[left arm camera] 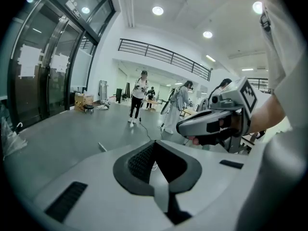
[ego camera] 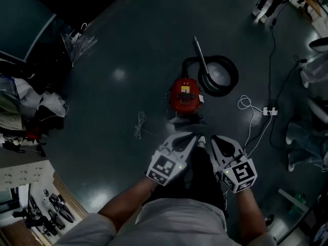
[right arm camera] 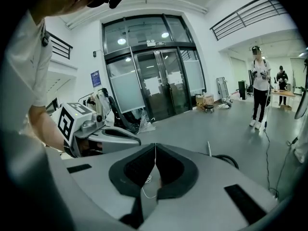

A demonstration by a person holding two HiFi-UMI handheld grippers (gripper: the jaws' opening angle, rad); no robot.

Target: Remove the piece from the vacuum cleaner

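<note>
A red vacuum cleaner (ego camera: 183,95) stands on the dark floor ahead of me. Its black hose (ego camera: 219,76) lies coiled at its right, with a metal wand (ego camera: 201,55) slanting across the coil. My left gripper (ego camera: 193,136) and right gripper (ego camera: 213,138) are held side by side just short of the vacuum, both shut and holding nothing. In the left gripper view my closed left gripper (left arm camera: 155,143) points over the floor, with the right gripper (left arm camera: 211,124) beside it. The right gripper view shows its own closed tips (right arm camera: 155,145), the left gripper (right arm camera: 103,134), the wand (right arm camera: 209,148) and the hose (right arm camera: 227,160).
A white cord (ego camera: 139,125) lies on the floor left of the vacuum. A power strip (ego camera: 270,110) with cables sits at the right. People (ego camera: 269,1) stand at the far right. A table with tools (ego camera: 36,204) is at my lower left, clutter (ego camera: 31,106) beyond it.
</note>
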